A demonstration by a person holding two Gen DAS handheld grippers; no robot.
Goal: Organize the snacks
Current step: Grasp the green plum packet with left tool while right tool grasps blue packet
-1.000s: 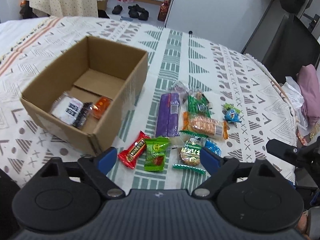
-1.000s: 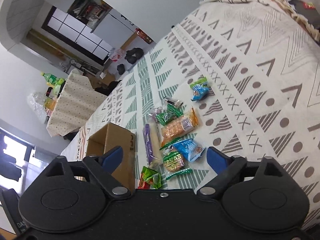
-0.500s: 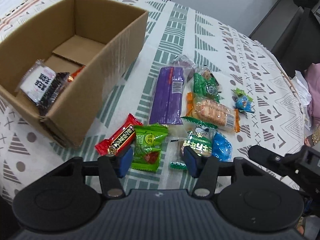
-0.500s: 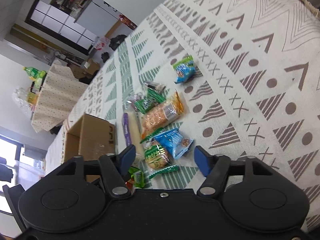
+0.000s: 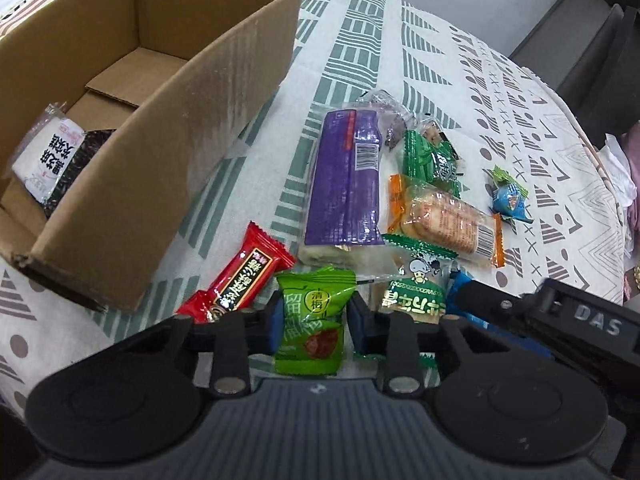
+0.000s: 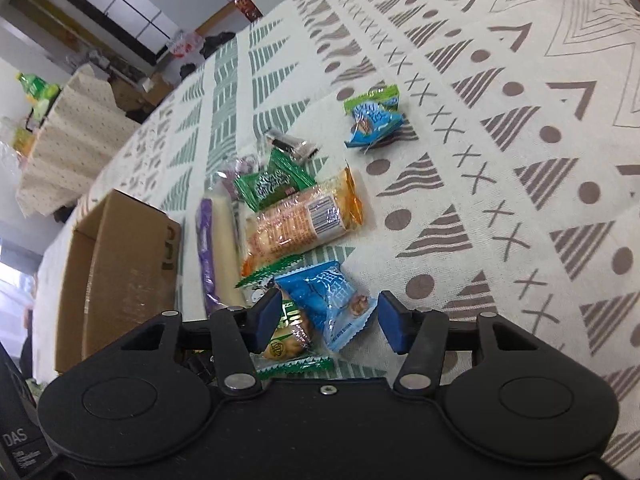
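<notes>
Pick-up step: left gripper (image 5: 313,317) jaws closed against green packet (image 5: 313,317) on table (image 5: 352,40), right gripper (image 6: 329,317) jaws apart around blue packet (image 6: 330,302); next, probably clamp, lift, carry into box (image 5: 224,84).

I see a counter (image 6: 520,128) under a white cloth patterned with grey and green triangles, dots and crosses. Beyond it on my right view stands a second table (image 6: 68,128) in a dotted cream cloth, a green bottle (image 6: 38,88) on it. A dark chair (image 5: 608,64) sits past the far edge.
</notes>
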